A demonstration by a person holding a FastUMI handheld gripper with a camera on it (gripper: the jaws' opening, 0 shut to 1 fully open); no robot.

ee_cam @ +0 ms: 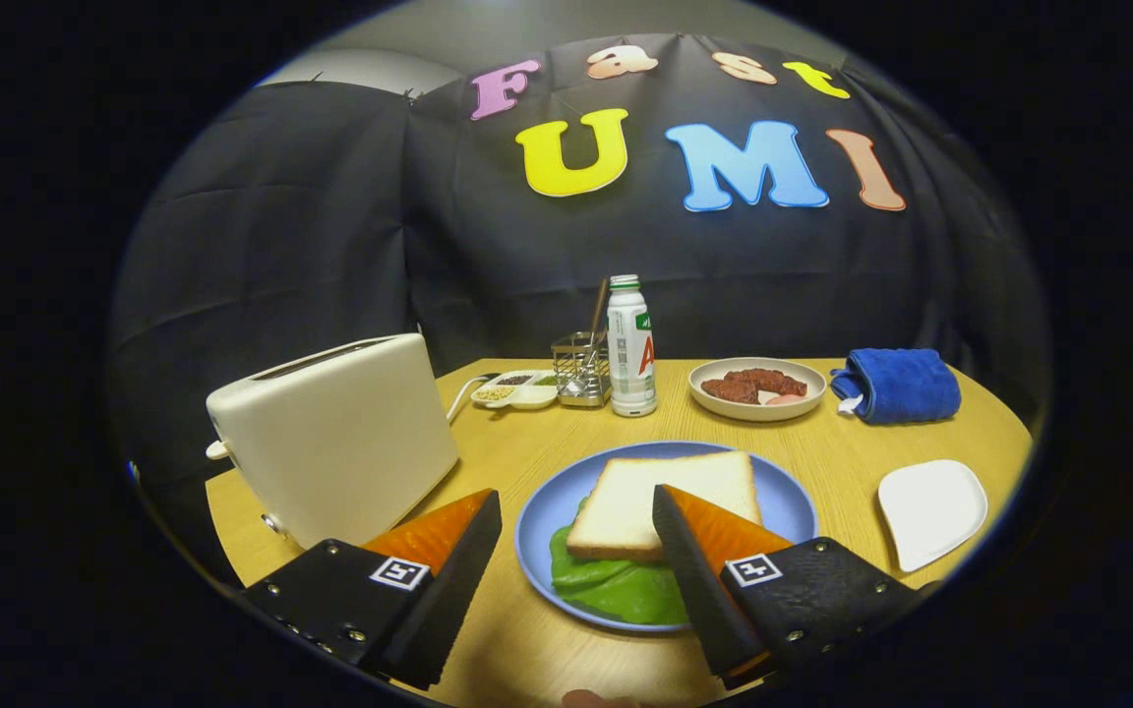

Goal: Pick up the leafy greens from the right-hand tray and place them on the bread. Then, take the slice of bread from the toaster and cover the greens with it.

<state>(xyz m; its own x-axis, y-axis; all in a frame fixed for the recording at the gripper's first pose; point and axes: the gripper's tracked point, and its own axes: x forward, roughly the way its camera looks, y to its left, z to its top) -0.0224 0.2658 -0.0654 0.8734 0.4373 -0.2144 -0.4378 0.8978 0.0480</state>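
Claw fingers stand apart, gripping nothing, above the round blue plate where a white bread slice covers green leafy greens on the wooden desk.

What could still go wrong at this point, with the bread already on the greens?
1. The bread slice sits off-centre: leafy greens stick out past its near edge, so the cover looks incomplete.
2. The open claw hangs low over the blue plate, with one finger overlapping the slice; pulling back carelessly might drag it.
3. The toaster stands close beside the other finger, so a sideways swing could bump it.
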